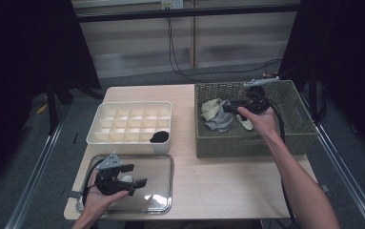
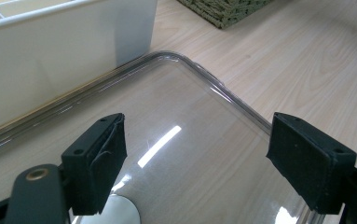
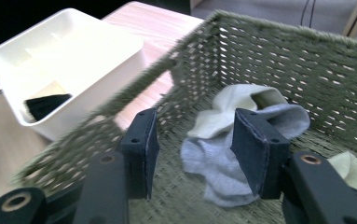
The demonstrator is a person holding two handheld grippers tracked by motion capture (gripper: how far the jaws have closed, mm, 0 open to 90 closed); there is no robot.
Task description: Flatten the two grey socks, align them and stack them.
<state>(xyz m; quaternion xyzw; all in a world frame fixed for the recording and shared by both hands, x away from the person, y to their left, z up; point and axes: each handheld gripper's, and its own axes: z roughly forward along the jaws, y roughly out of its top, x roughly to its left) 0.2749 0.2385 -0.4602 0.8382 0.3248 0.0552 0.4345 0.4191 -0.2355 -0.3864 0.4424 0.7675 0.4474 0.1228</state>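
Left tool (image 1: 139,175) nearest: hovering over the clear tray (image 1: 163,164) at the front-left of the surface (image 1: 218,181), jaws spread wide, nothing between them. In the left gripper view the pads (image 2: 97,163) sit above the tray's transparent bottom, tray corner just ahead, white wall of the organizer box (image 2: 64,56) touching or just beside the tray's far edge.

Organizer box (image 1: 132,138): white, gridded compartments, behind the tray. One dark sock (image 1: 160,137) in the front-right compartment.

Right tool (image 1: 228,109): inside the wicker basket (image 1: 251,145) at the right of the surface, jaws partly open, gripping nothing. In the right gripper view the pads (image 3: 255,149) straddle the near edge of the grey sock (image 3: 223,168); can't tell whether they touch it. Cream sock (image 3: 223,112) lies on top of and behind the grey one. Another pale sock (image 3: 353,170) at the right, near the basket wall.
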